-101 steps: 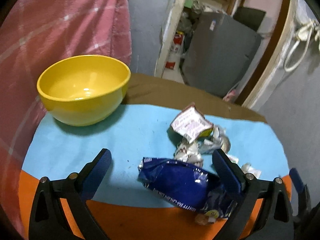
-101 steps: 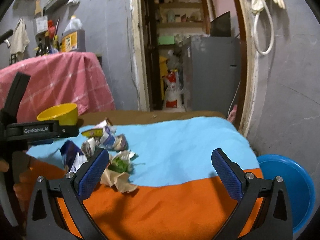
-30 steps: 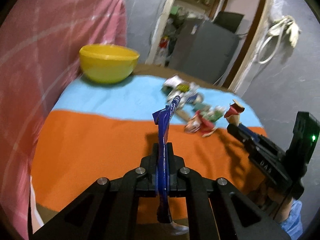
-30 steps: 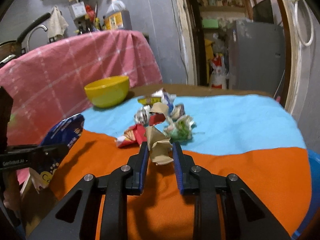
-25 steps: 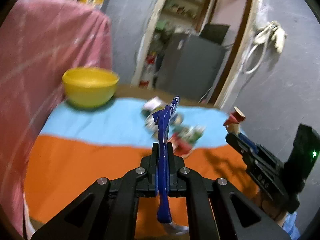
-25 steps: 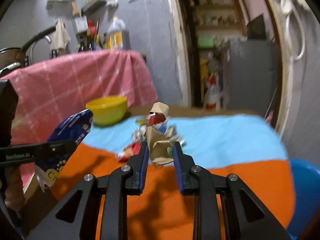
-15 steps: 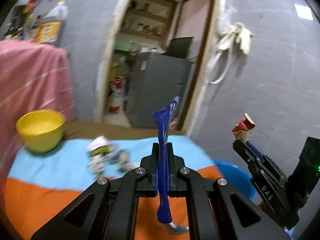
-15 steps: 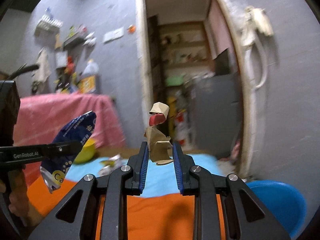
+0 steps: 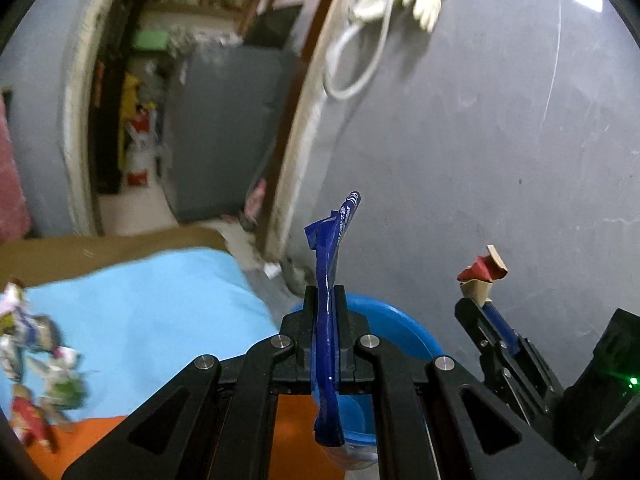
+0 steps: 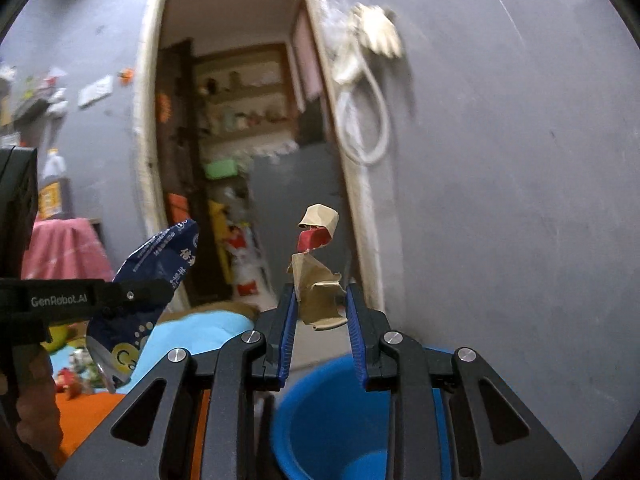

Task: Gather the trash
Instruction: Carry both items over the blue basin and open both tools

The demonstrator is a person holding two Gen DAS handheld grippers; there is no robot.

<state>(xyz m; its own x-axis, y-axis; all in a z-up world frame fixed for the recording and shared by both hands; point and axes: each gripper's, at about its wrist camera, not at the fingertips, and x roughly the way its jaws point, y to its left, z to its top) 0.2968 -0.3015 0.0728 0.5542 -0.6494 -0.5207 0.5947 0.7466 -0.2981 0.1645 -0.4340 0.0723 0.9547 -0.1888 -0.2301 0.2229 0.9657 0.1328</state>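
Below, blue basin (image 10: 320, 420) beside grey wall (image 10: 500, 200).

Both hand-held grippers are swinging away from the trash pile on the desk toward the blue bucket (image 10: 332, 420) beside the desk's right edge. The left hand-held gripper (image 9: 325, 330), open above the blue wrapper (image 9: 329, 304) earlier, is now clamping it in the air. The right hand-held gripper (image 10: 322, 330), formerly open, is now carrying the crumpled brown paper (image 10: 318, 292) above the bucket. The remaining trash pile (image 9: 36, 368) is sliding to the left edge of the left wrist view.
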